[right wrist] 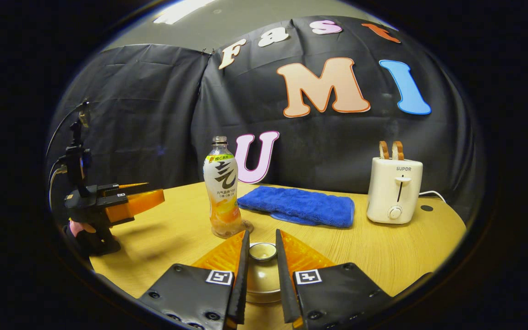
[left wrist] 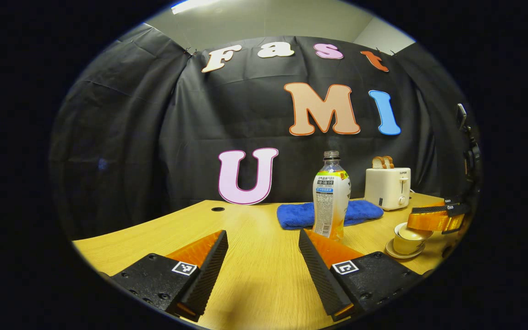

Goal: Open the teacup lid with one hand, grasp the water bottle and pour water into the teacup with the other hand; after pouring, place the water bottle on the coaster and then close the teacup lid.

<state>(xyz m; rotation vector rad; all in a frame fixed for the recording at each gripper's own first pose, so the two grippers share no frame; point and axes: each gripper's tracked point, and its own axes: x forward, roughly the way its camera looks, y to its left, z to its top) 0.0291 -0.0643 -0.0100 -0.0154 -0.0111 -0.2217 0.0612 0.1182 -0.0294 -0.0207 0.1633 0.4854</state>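
The teacup lid (right wrist: 262,251) is being approached by the right gripper (right wrist: 262,256) — its knob is sitting between the two fingers, which are drawn in close on either side, though firm contact cannot be told from the right gripper view. In the left gripper view the same gripper is seen above the teacup (left wrist: 409,240), which is resting on its saucer (left wrist: 404,253) near the table's right edge. The left gripper (left wrist: 263,250) is being held wide apart and empty, aimed at the water bottle (left wrist: 331,198), uncapped and upright just ahead.

For a clean lift, the knob is best pinched squarely and raised straight up, so the cup is not dragged or tipped.

Surface — a pale wood-grain table (left wrist: 255,275), with a folded blue towel (right wrist: 298,206) and a white toaster (right wrist: 394,189) holding bread slices toward the back, black cloth being hung behind
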